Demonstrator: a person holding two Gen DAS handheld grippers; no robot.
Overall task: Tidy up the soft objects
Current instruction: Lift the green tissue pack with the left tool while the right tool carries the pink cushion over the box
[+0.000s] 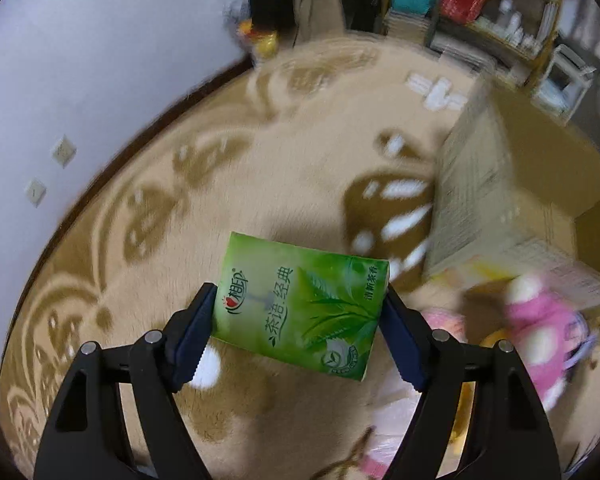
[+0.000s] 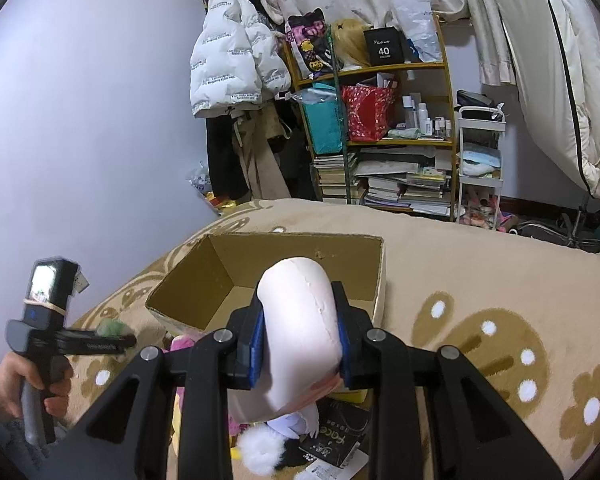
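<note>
Clamping a green tissue pack (image 1: 300, 306) printed with tea leaves, the left tool (image 1: 298, 334) holds it aloft over the beige patterned carpet (image 1: 180, 208), tilted. The right tool (image 2: 298, 334) squeezes one pale pink, rounded soft pillow (image 2: 300, 328) just before one open cardboard box (image 2: 300, 256). One pink plush toy (image 1: 540, 332) lies blurred beside that box.

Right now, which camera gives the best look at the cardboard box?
The right wrist view. It shows the cardboard box whole, open-topped on the carpet, its inside bare where visible, behind the pale pink soft object in the right gripper. The left wrist view catches only a blurred corner of it at the right edge.
</note>
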